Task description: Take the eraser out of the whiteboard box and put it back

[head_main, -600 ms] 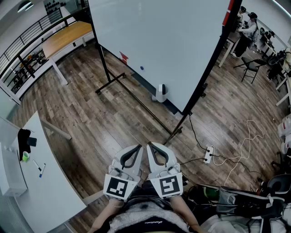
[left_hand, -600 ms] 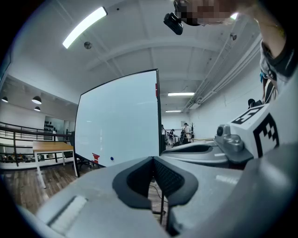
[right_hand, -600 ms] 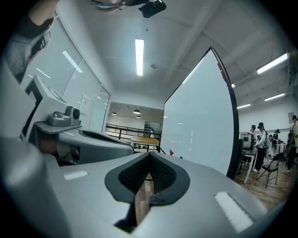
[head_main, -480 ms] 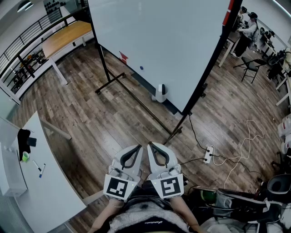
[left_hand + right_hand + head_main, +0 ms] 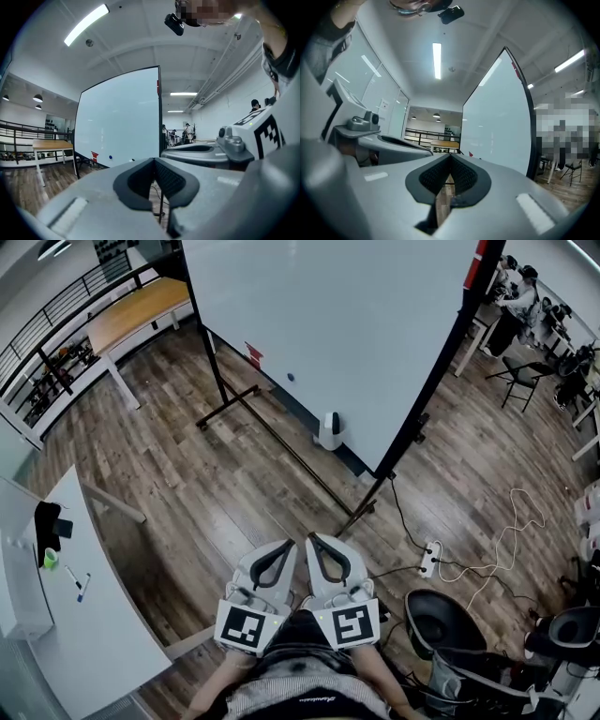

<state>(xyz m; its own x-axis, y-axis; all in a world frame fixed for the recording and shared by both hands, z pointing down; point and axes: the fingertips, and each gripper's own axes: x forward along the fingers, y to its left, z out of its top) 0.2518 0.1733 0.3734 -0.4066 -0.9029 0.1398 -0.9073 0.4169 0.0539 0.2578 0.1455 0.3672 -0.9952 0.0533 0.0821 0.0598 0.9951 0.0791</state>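
The left gripper [image 5: 289,545] and the right gripper [image 5: 313,540] are held side by side over the wooden floor [image 5: 187,474], each with jaws closed tip to tip on nothing. The whiteboard box [image 5: 329,435] sits at the lower edge of the whiteboard [image 5: 347,324], well apart from both grippers. A dark item shows at its top, too small to identify as the eraser.

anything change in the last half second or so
Little. At the head view's lower right, a black round-seated office chair now shows where blurred dark clutter was; whether it rolled in or the camera shifted is unclear. The left gripper and right gripper stay side by side, jaws together, holding nothing. The large white whiteboard on its black stand has not moved.
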